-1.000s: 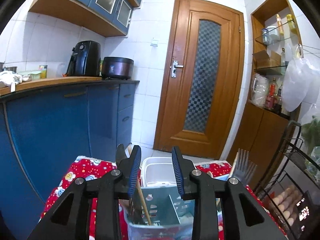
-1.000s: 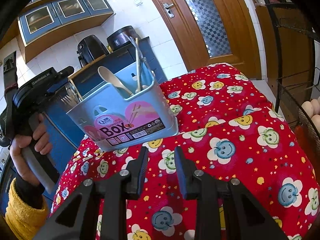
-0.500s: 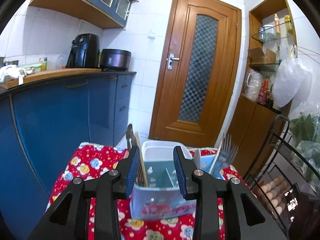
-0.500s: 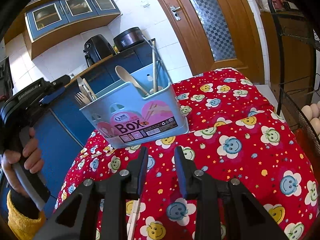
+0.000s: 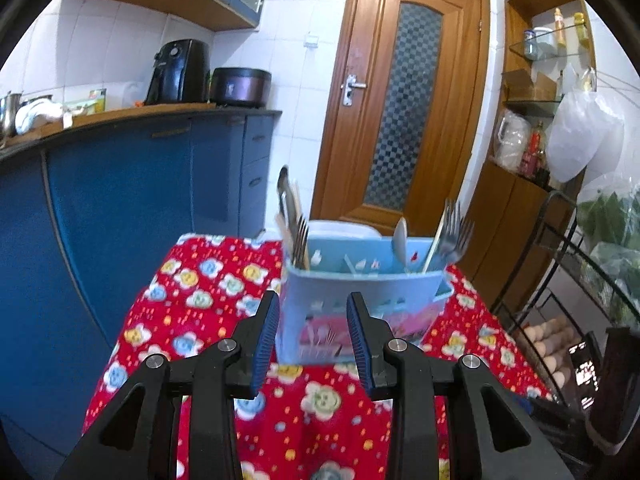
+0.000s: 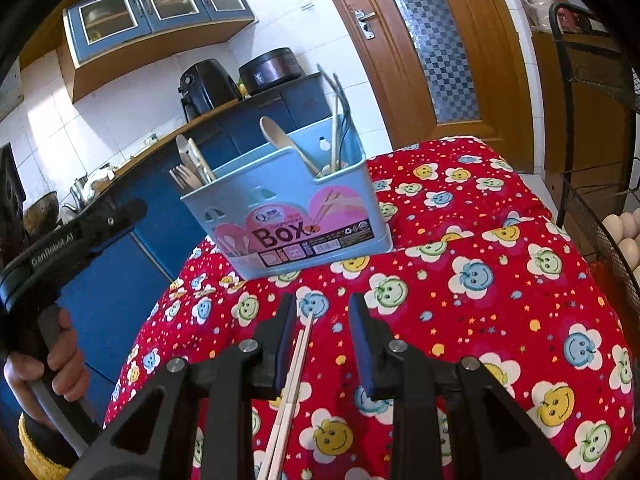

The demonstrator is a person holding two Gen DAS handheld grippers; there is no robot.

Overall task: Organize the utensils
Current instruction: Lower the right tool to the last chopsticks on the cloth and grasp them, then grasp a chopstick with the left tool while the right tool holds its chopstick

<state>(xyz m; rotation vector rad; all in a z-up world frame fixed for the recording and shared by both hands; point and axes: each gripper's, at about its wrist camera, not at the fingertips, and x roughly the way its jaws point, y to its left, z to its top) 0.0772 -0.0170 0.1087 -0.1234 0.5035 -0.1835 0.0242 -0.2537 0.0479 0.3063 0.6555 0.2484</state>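
A light-blue utensil box (image 5: 360, 292) stands on the red flowered cloth (image 5: 208, 280). Forks (image 5: 454, 228) and a spoon (image 5: 400, 236) stick out of its right compartment in the left wrist view, more cutlery (image 5: 296, 224) out of its left one. My left gripper (image 5: 313, 304) is open and empty, a short way before the box. In the right wrist view the box (image 6: 292, 216) holds a wooden spoon (image 6: 280, 140). A pair of pale chopsticks (image 6: 298, 356) lies on the cloth under my open right gripper (image 6: 323, 304), beside its left finger.
A white tub (image 5: 340, 226) sits behind the box. A black wire rack (image 5: 560, 240) with eggs (image 6: 624, 232) stands along the table's right side. Blue cabinets (image 5: 120, 200) are on the left. A hand (image 6: 60, 364) holds the left gripper at the table's left edge.
My left gripper has drawn back from over the box, which now shows whole ahead of it. The right gripper has backed off too, and the chopsticks on the cloth have come into view.
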